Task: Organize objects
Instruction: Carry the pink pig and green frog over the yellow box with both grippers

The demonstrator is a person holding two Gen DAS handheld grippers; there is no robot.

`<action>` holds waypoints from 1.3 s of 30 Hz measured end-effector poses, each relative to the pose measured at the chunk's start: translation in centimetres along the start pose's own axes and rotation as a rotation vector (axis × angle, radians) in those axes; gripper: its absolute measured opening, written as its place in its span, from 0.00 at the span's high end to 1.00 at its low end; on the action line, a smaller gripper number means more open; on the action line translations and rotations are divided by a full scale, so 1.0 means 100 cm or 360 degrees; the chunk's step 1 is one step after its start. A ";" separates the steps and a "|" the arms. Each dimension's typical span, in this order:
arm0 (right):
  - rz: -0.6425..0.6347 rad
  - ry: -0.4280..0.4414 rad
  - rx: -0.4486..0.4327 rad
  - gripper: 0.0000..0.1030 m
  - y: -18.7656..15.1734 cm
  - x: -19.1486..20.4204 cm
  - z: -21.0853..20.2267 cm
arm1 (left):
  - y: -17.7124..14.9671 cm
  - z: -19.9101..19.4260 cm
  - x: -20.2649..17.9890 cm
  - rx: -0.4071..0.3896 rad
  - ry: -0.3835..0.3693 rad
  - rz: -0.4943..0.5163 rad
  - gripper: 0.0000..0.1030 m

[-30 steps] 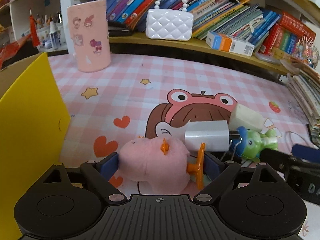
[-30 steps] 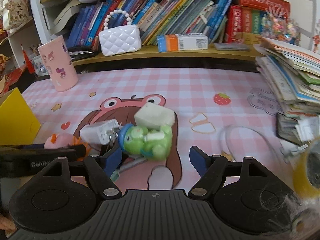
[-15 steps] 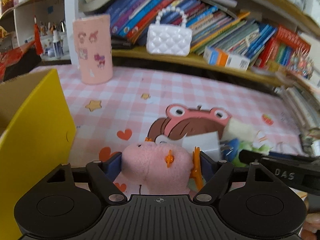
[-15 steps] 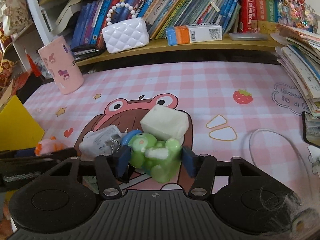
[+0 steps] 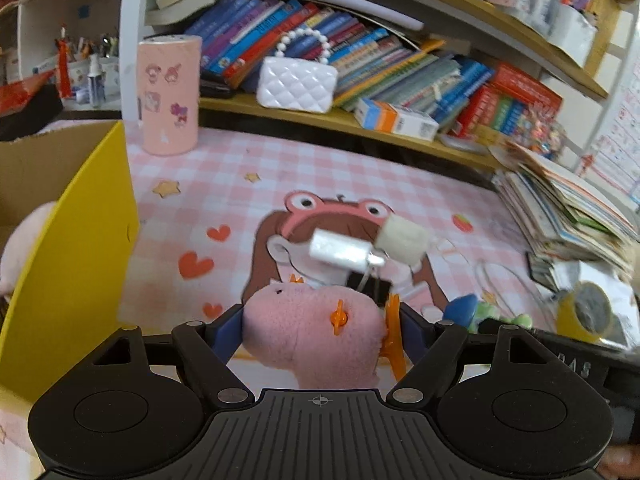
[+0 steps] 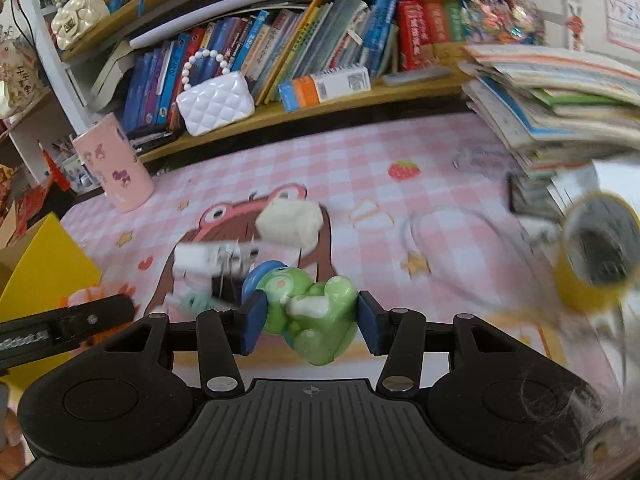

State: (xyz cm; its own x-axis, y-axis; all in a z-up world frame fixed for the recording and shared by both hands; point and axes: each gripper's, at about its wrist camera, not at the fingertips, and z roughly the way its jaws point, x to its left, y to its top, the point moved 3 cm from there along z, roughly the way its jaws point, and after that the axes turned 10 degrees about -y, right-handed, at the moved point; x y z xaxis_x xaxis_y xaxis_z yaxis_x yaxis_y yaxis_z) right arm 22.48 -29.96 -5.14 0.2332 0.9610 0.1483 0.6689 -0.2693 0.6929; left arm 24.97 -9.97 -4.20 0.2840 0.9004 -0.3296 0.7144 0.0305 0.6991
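Both toys now sit clear of the bench (image 5: 360, 168), unlike a second ago; yellow box (image 5: 80, 264) at left; left gripper (image 5: 320, 330) fingers clamped on pink plush (image 5: 304, 332); right gripper (image 6: 310, 316) fingers closing on green frog toy (image 6: 316, 320), pads touching; step: carry; next, likely swing toward the box, release inside.
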 end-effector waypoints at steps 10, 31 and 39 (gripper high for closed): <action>-0.0067 -0.0098 -0.0021 0.56 -0.043 0.021 -0.050 | -0.023 -0.038 0.003 0.0010 -0.0134 0.0041 0.23; -0.0150 -0.0082 -0.0029 0.56 -0.118 0.125 -0.115 | -0.072 -0.149 0.077 -0.0022 -0.0143 0.0056 0.23; -0.0218 0.0004 -0.0035 0.56 -0.141 0.165 -0.128 | -0.089 -0.184 0.108 -0.0056 -0.0059 0.0022 0.23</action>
State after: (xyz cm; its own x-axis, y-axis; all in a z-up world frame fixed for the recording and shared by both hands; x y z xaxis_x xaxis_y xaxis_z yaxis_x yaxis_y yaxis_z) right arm 7.84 -9.52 -3.38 0.1390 0.9889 0.0529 0.6787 -0.1340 0.7221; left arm 9.88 7.46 -2.26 0.3180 0.8840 -0.3426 0.6875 0.0339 0.7254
